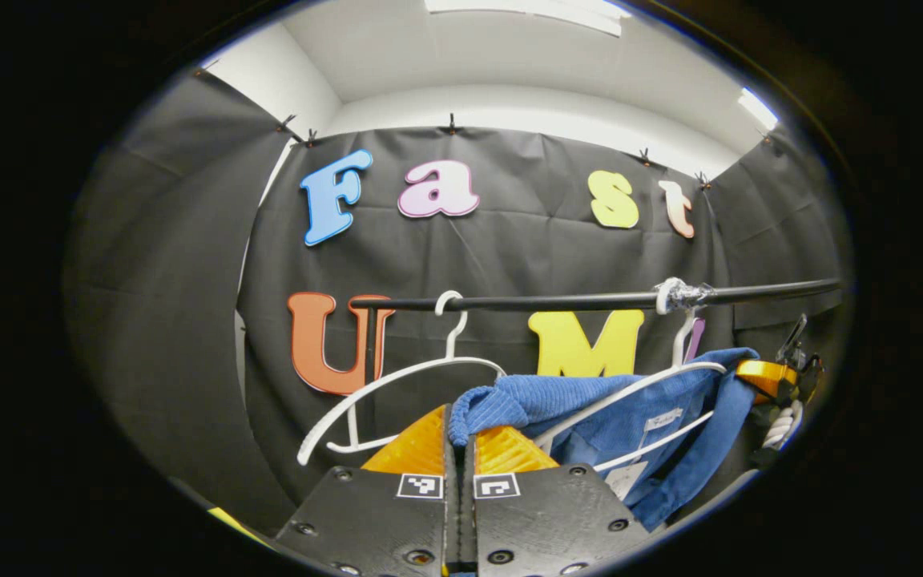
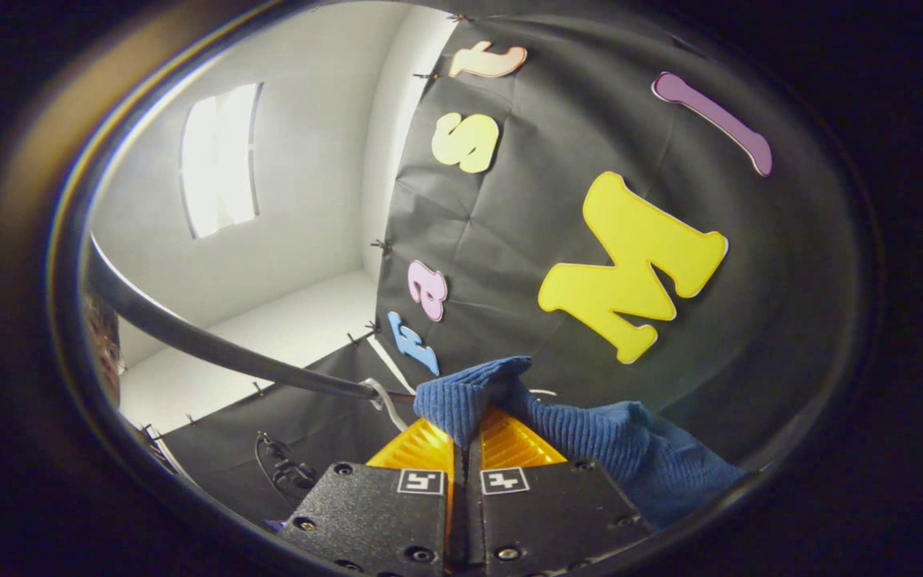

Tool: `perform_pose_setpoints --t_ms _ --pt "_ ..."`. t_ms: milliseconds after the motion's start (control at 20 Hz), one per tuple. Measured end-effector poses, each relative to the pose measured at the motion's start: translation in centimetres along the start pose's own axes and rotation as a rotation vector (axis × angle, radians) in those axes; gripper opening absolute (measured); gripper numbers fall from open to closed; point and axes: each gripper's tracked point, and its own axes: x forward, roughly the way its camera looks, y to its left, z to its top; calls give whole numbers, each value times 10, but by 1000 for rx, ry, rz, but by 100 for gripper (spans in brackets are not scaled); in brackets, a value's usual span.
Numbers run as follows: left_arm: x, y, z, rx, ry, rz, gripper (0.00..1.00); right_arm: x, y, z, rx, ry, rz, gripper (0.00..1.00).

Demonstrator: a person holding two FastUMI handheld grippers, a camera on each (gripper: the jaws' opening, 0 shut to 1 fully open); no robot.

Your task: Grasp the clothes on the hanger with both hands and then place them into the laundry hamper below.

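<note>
Below rail (image 1: 590, 301), both grippers clamping garment (image 1: 614, 409).

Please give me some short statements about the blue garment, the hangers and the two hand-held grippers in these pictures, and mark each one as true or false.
1. The left hand-held gripper is shut on a fold of the blue garment. True.
2. The blue garment lies in the hamper. False: it is draped on a white hanger at the black rail.
3. A second white hanger hangs bare on the rail. True.
4. The right hand-held gripper is open and apart from the garment. False: its fingers are closed on a bunch of the blue cloth.
5. The garment is red. False: it is blue, with a ribbed texture.
</note>
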Motion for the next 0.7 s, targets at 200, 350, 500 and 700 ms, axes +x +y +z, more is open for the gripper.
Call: perform_pose_setpoints --t_ms 200,350,500,700 --pt "6 -5 -5 8 10 -24 0 2 -7 17 60 -40 -4 4" --pt "11 -9 -10 -24 22 -61 0 3 -26 33 166 -75 -15 3" --pt "15 -12 -15 -57 32 -111 3 2 -41 38 228 -94 -45 3" --pt "21 -5 -27 -123 71 -158 0 5 -62 29 209 -44 -151 3"
